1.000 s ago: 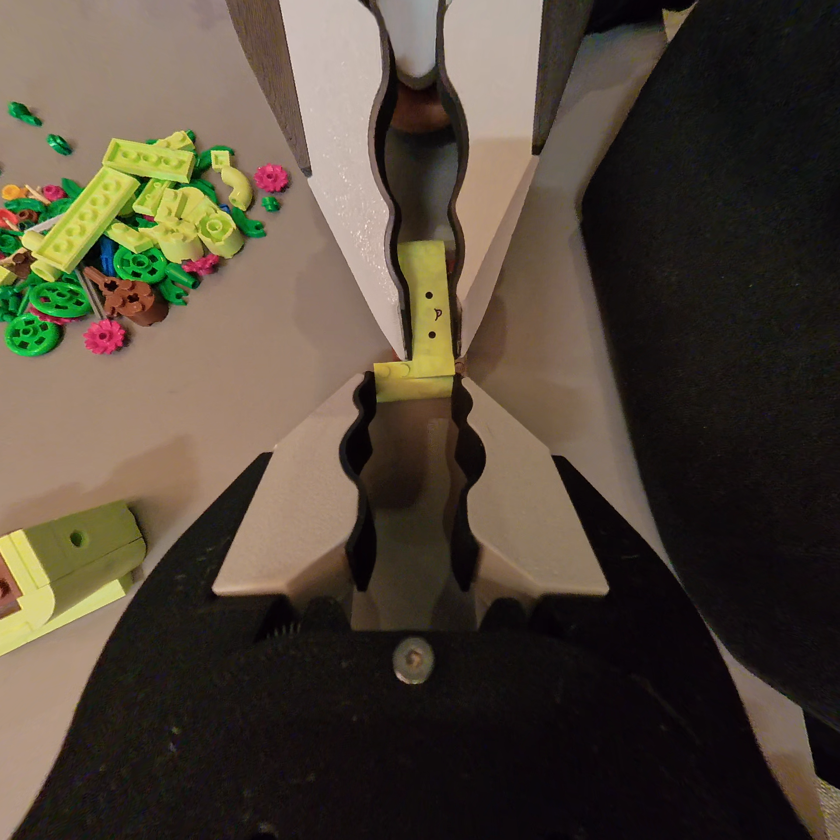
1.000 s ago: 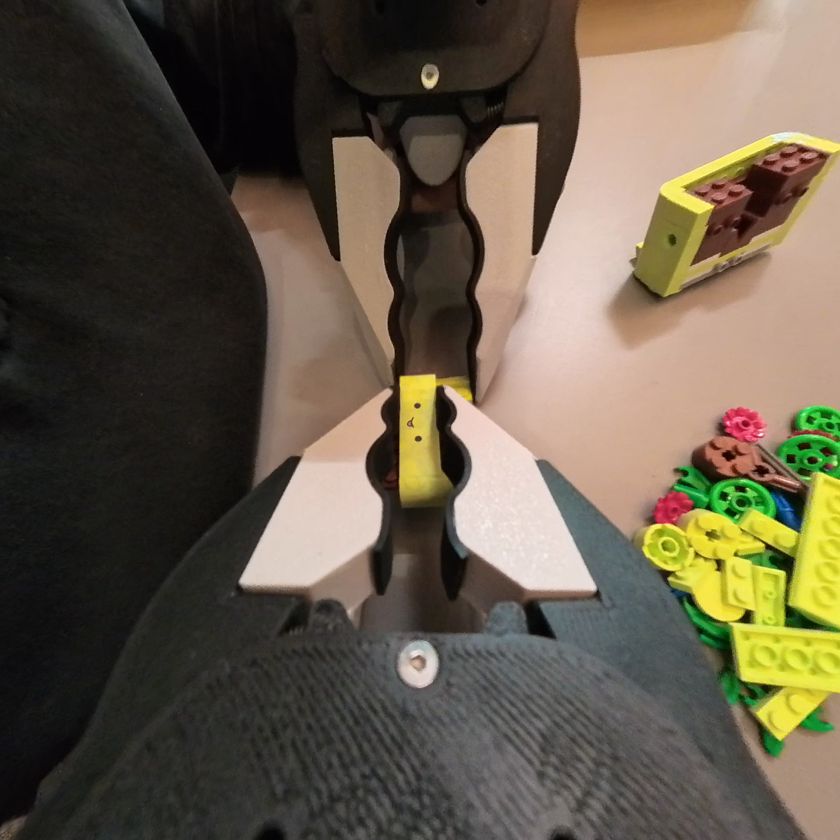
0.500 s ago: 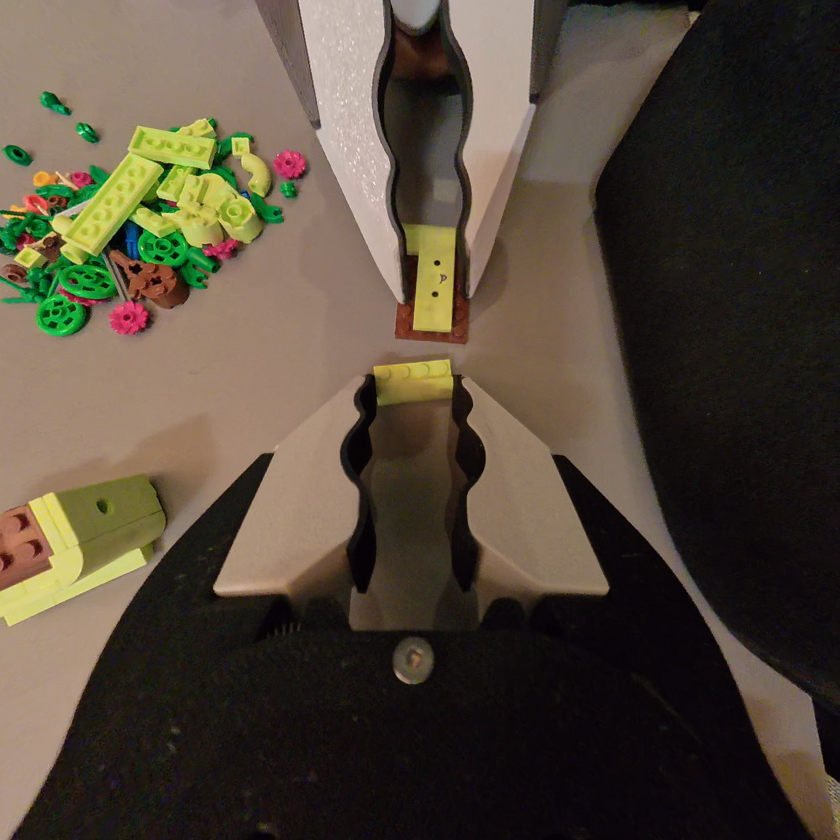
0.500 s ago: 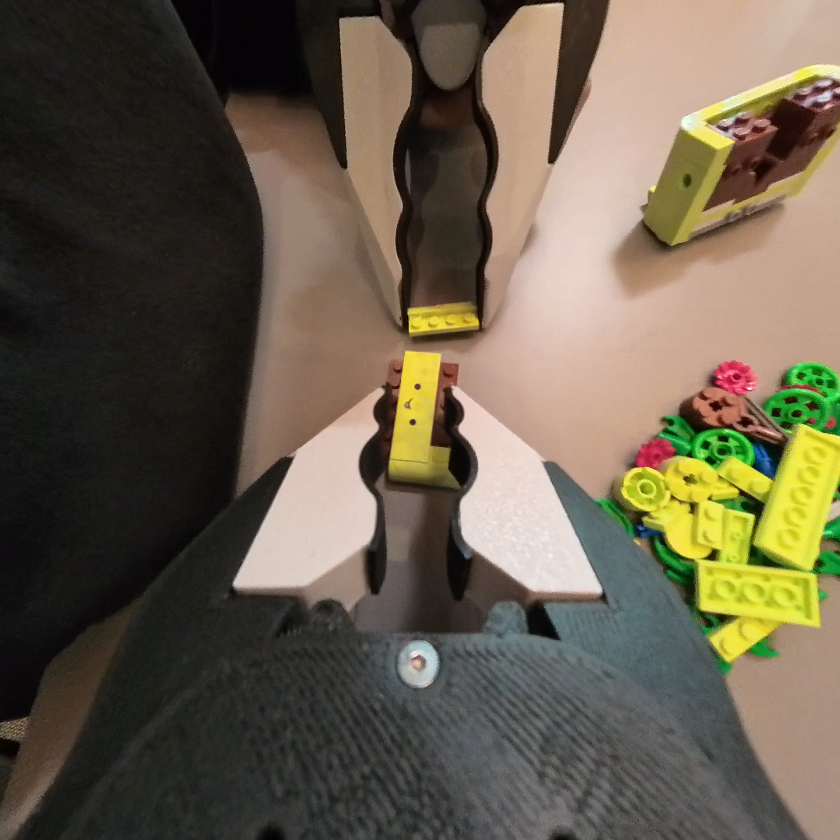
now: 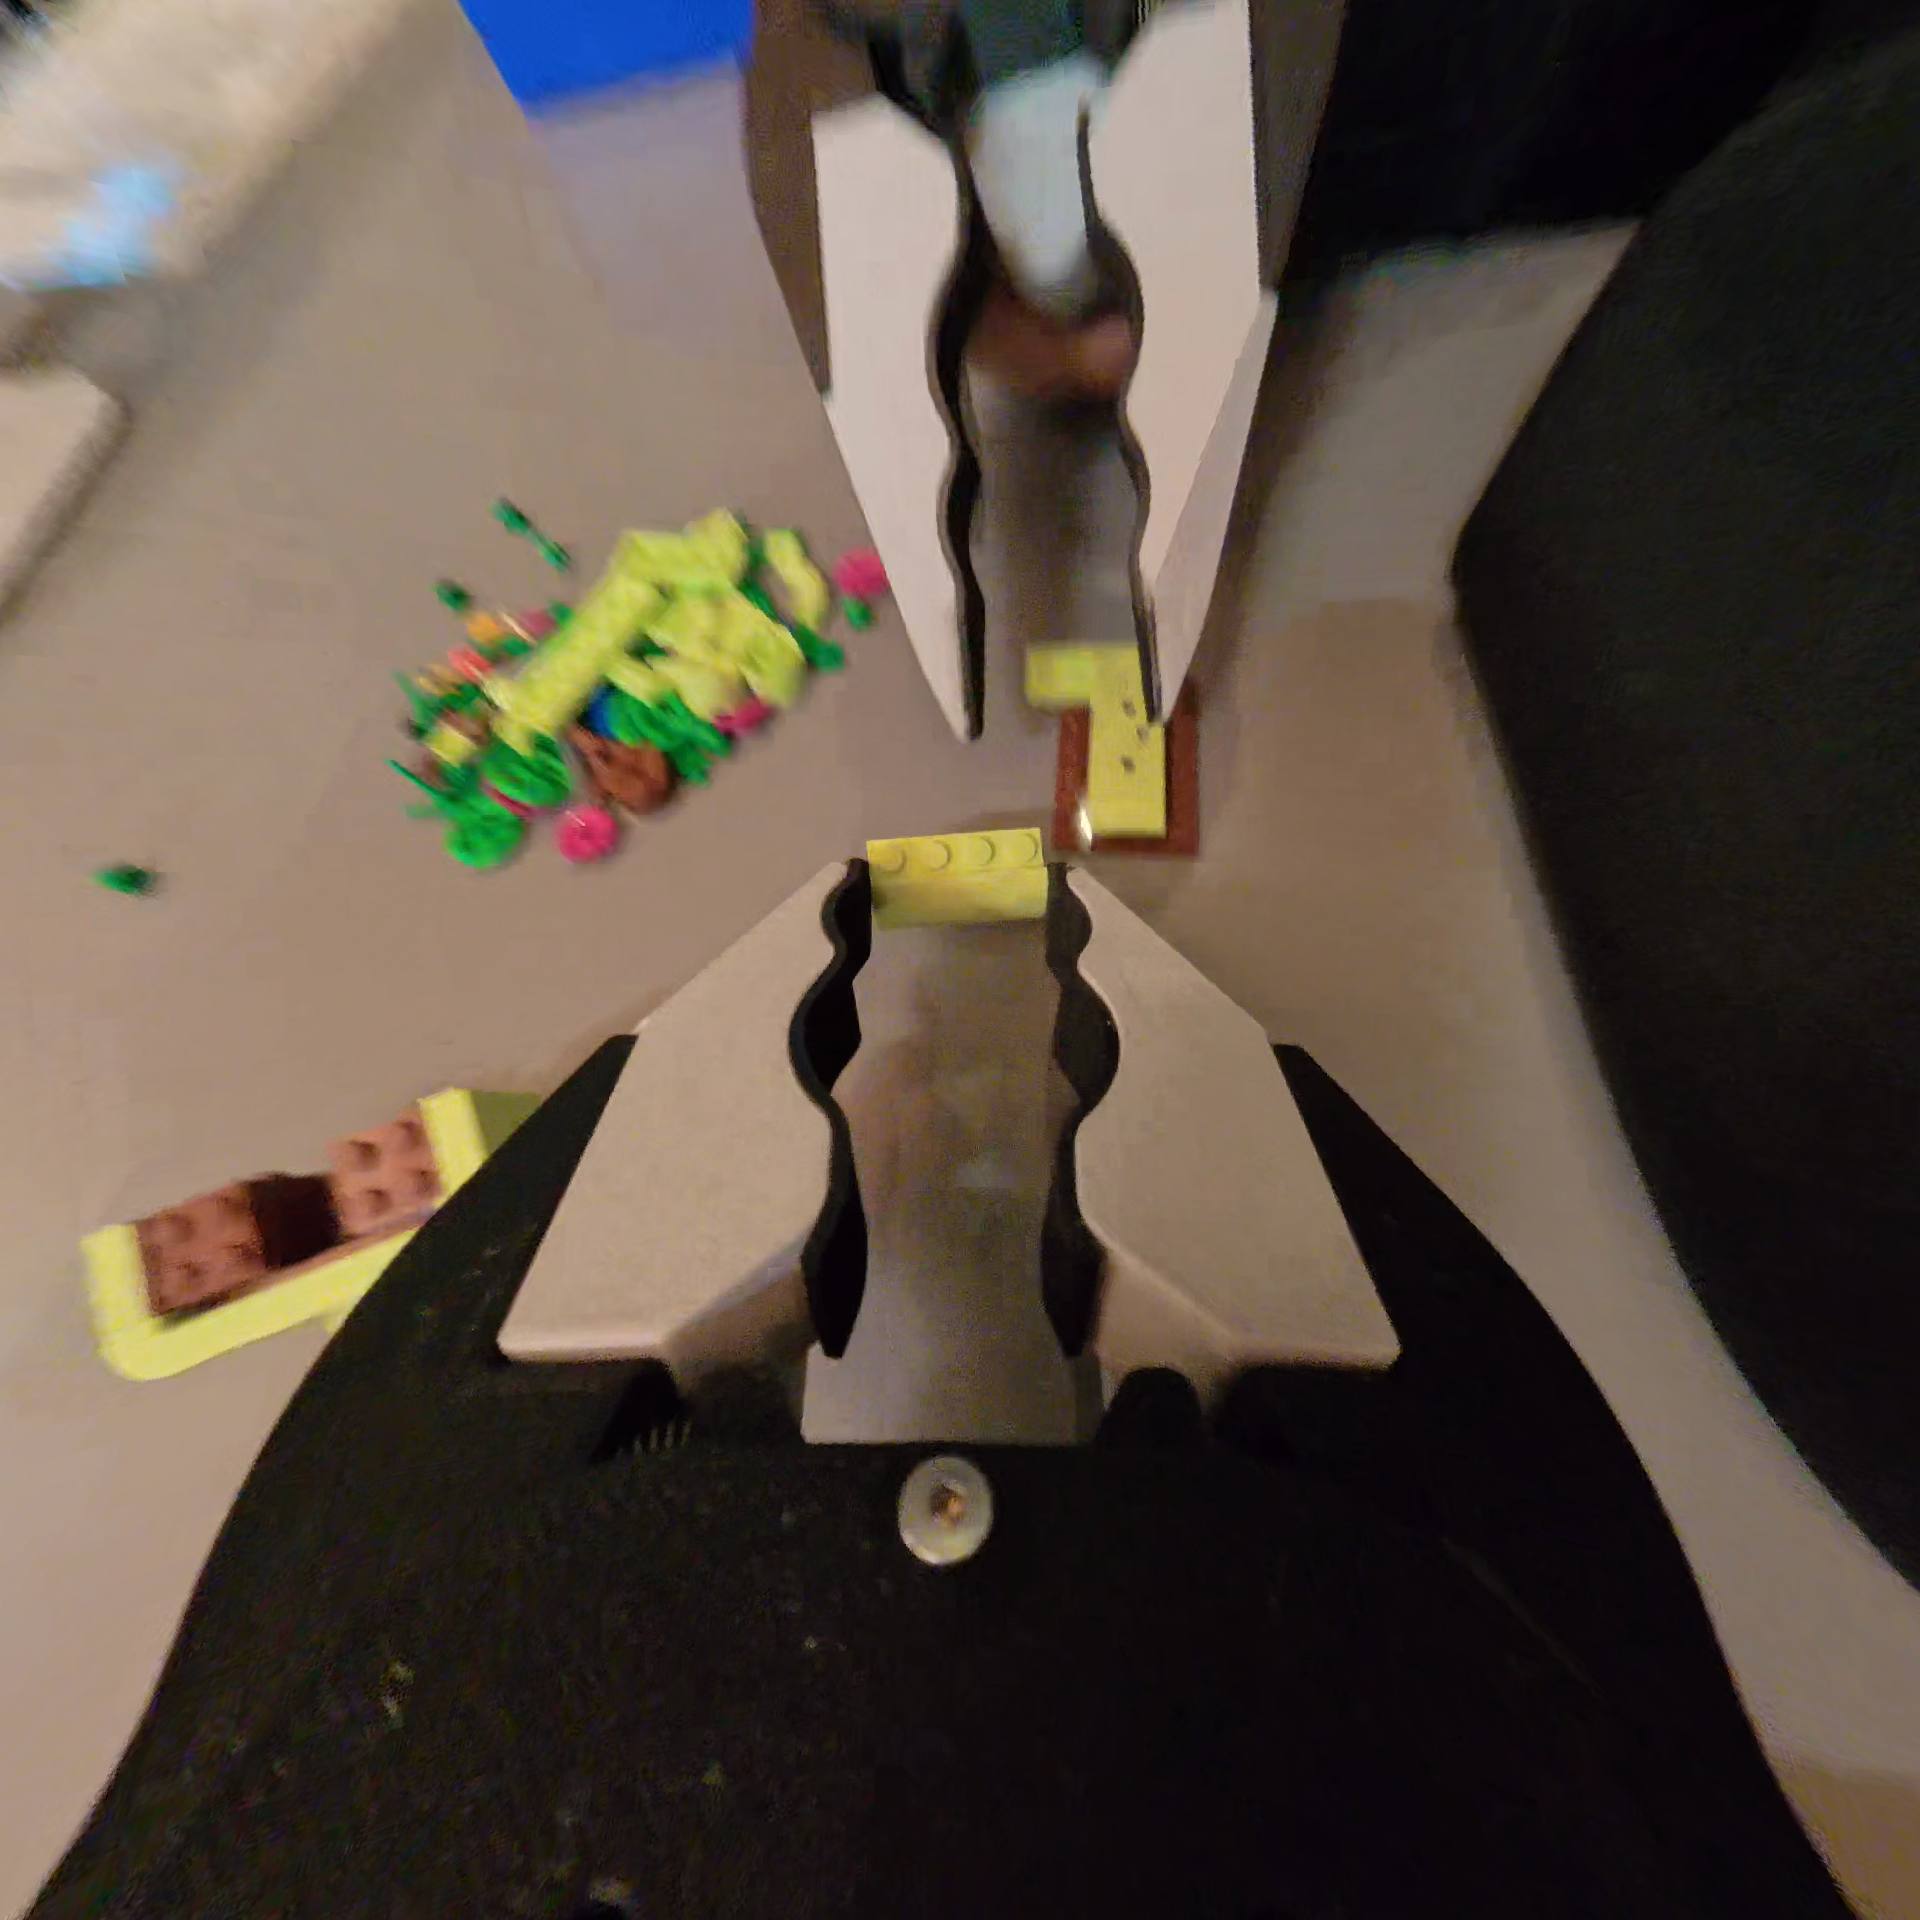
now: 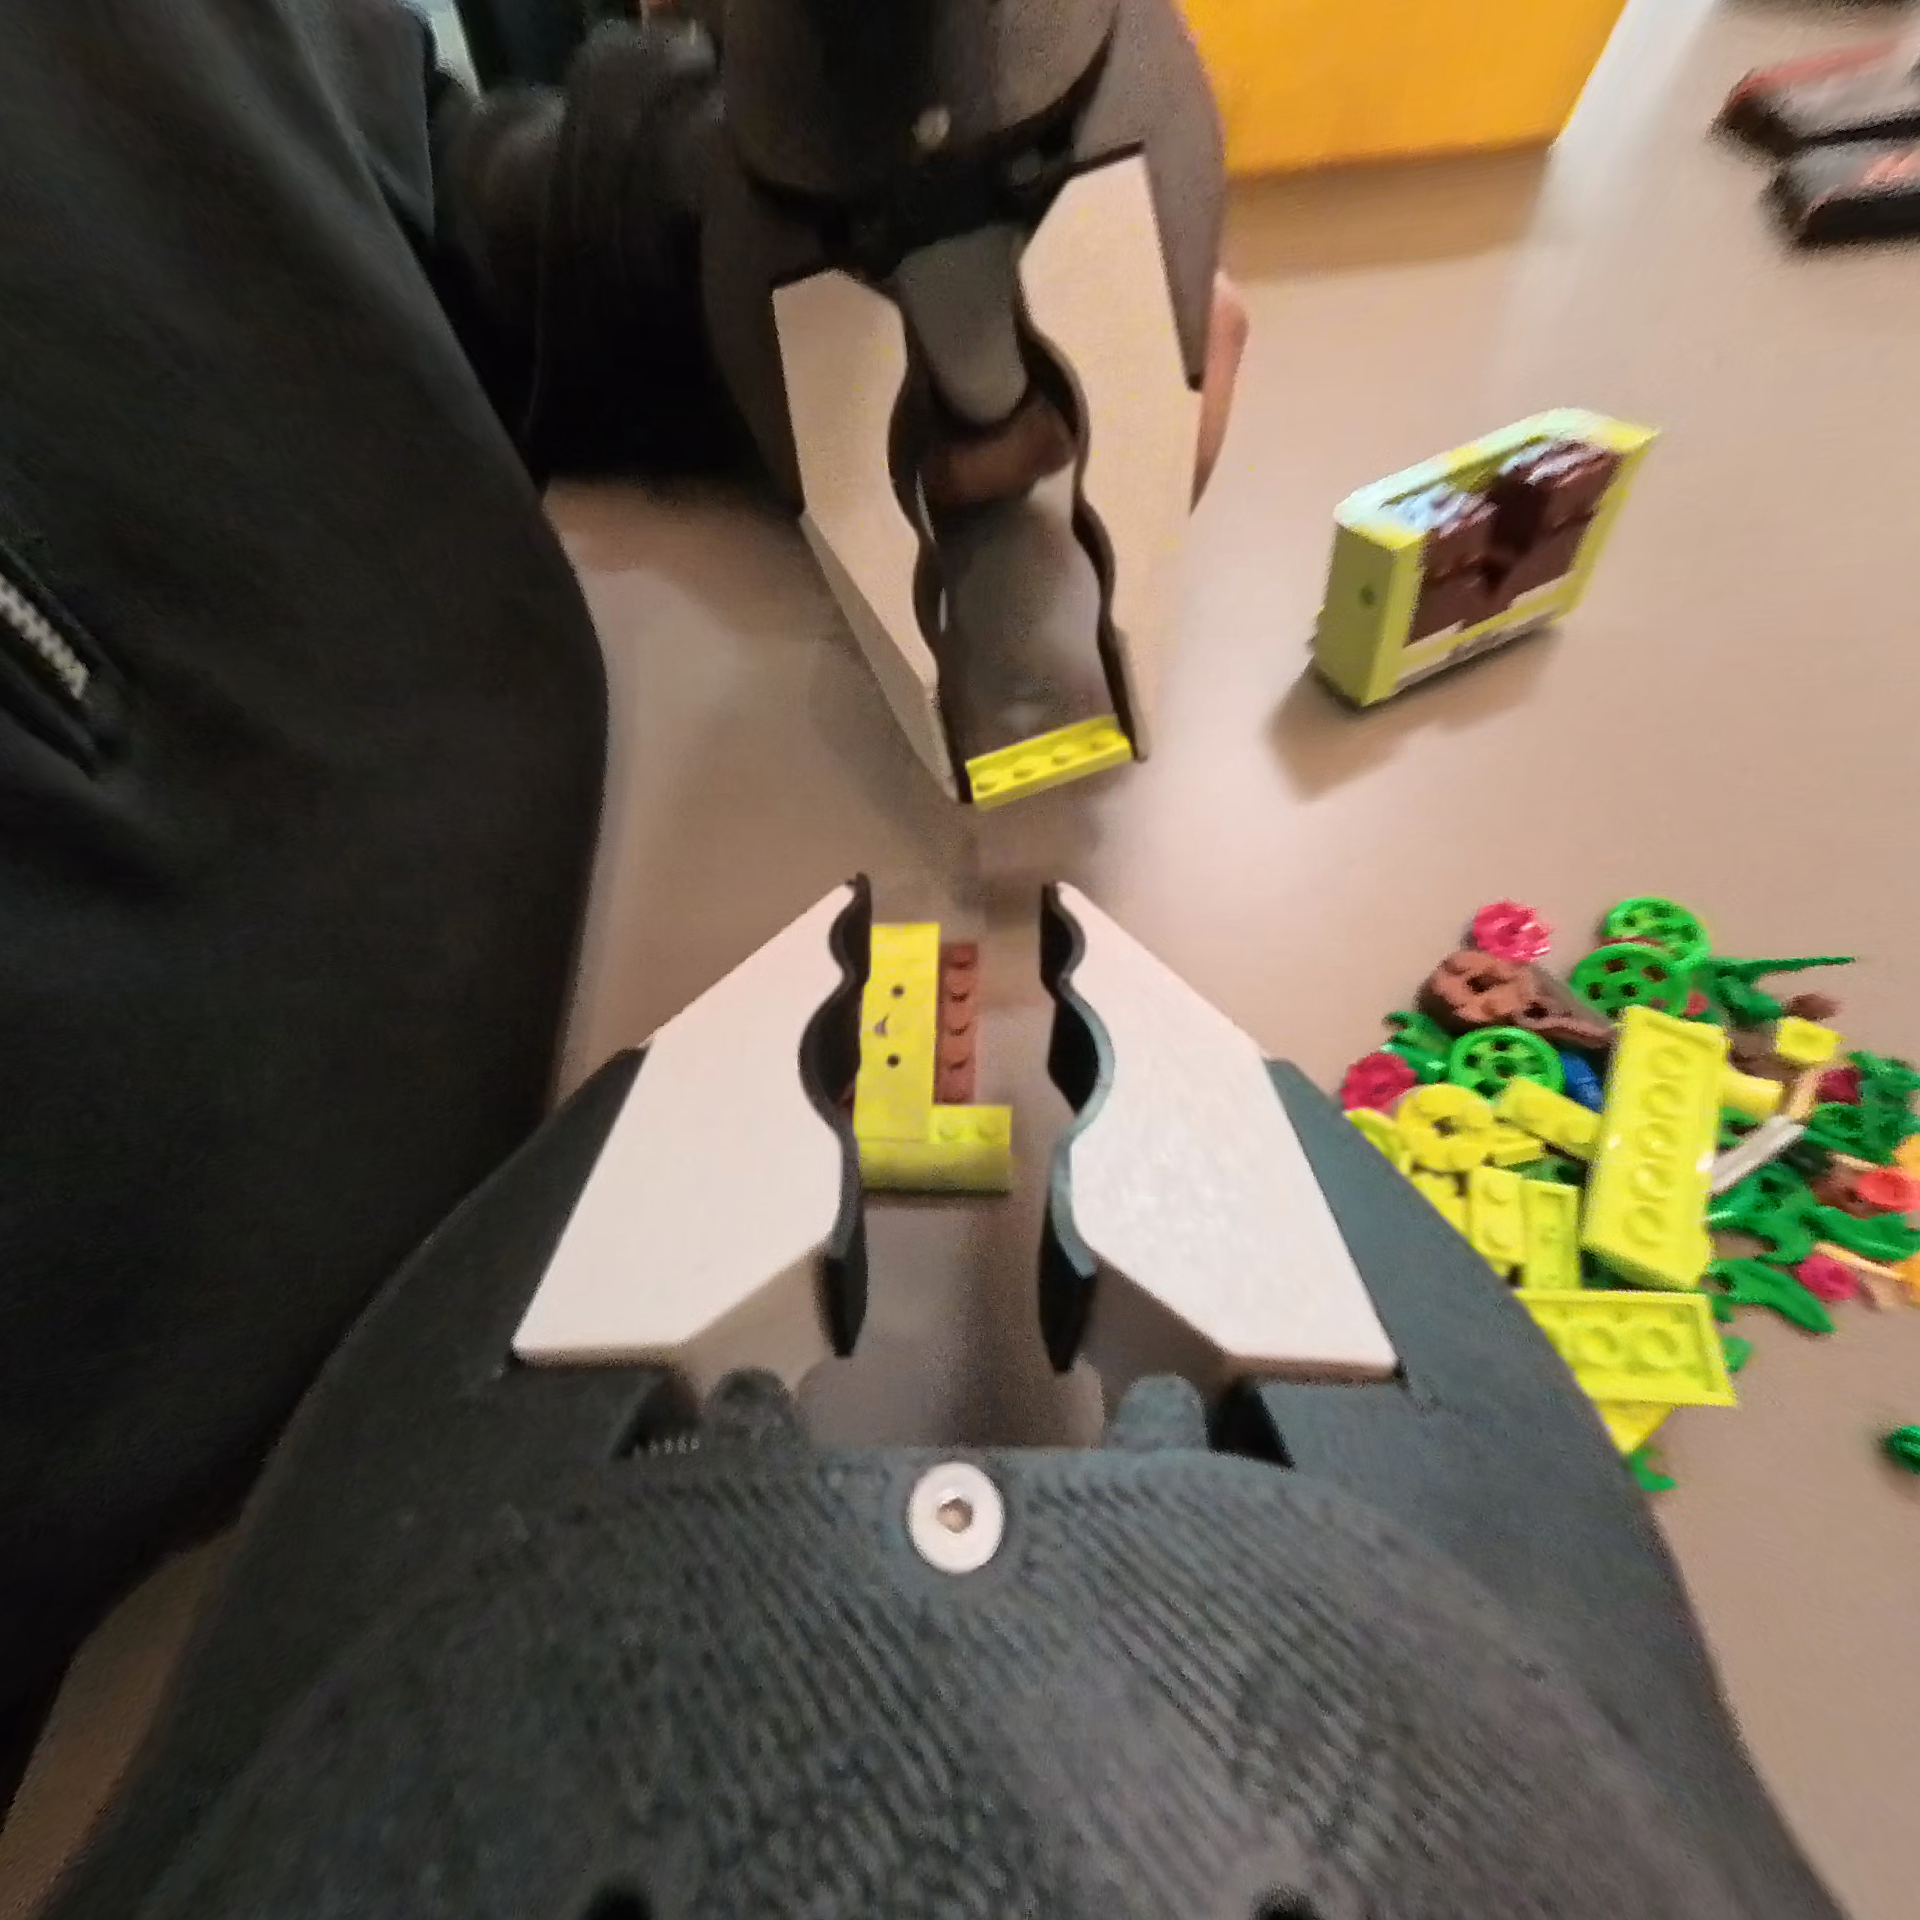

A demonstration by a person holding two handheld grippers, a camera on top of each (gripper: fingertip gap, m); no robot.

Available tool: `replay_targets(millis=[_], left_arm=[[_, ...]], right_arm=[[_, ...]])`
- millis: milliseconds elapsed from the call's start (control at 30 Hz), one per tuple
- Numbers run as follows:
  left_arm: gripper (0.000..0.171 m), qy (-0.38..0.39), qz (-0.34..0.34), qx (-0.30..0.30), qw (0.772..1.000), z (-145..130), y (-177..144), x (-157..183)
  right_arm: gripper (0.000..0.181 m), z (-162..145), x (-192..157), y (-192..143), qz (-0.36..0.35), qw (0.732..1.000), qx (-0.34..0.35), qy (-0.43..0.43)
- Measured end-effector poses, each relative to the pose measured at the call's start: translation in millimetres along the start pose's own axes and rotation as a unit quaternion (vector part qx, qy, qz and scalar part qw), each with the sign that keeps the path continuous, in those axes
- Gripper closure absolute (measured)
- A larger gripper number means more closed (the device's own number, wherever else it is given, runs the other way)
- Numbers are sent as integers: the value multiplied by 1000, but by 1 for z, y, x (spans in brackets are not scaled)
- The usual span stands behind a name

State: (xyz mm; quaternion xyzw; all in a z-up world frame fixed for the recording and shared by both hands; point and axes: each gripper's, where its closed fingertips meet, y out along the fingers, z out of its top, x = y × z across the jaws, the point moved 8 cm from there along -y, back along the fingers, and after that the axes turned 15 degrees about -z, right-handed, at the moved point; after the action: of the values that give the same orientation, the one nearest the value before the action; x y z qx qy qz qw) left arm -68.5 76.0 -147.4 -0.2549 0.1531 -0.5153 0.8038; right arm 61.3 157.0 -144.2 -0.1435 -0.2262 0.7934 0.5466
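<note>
Two grippers: they face each other tip to tip over a tan table (image 5: 260,987), close in front of a person in dark clothing (image 6: 260,623).
Right gripper (image 6: 956,904): released, fingers spread wider than what lies between them.
Lime-and-brown piece (image 6: 904,1049): an L of lime on a brown strip, leaning on one finger of the right gripper with a clear gap to the other. I cannot tell whether it rests on the table.
Left gripper (image 5: 956,883): clenched on a lime strip (image 5: 956,878), pinched end to end at the very tips, studs up.
Joined so far: the strip and the lime-and-brown piece (image 5: 1127,769) are near but apart, not pressed together.
Farther off: a heap of loose bricks (image 6: 1621,1143), green, lime and pink, and beyond it a lime-and-brown block (image 6: 1486,561) by itself.
Only in the right view: the gap beside the piece, a yellow box (image 6: 1392,73) and black packets (image 6: 1839,135) at the back.
Only in the left view: the piece poking out past the right gripper's fingertip, and a blue patch (image 5: 603,42) behind.
</note>
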Motion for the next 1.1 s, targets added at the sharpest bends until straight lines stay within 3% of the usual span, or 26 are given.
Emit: replay_targets(millis=[133,300,367,500,600,667,733,833,1100], left_arm=[[140,45,26,151,987,22,-20,3],[140,-61,-94,314,943,30,-36,-2],[140,-90,-120,337,929,27,-38,-7],[139,-99,-71,279,953,21,-26,-14],[140,-104,72,132,983,22,-2,-29],[139,-85,156,15,984,23,18,-37],[140,-85,178,-35,980,26,36,-42],[140,-119,160,-42,979,27,49,-49],[133,-133,144,-12,980,25,44,-49]], right_arm=[[149,13,7,-11,-43,996,81,7],[150,21,11,-23,-73,989,125,0],[156,21,11,-25,-88,989,121,-7],[164,23,21,-33,-175,978,114,-19],[162,16,39,-37,-249,966,71,-3],[162,6,49,-36,-274,962,14,10],[162,2,53,-37,-283,959,3,17],[162,3,49,-36,-268,963,12,28],[162,-1,44,-27,-268,963,-15,-1]])
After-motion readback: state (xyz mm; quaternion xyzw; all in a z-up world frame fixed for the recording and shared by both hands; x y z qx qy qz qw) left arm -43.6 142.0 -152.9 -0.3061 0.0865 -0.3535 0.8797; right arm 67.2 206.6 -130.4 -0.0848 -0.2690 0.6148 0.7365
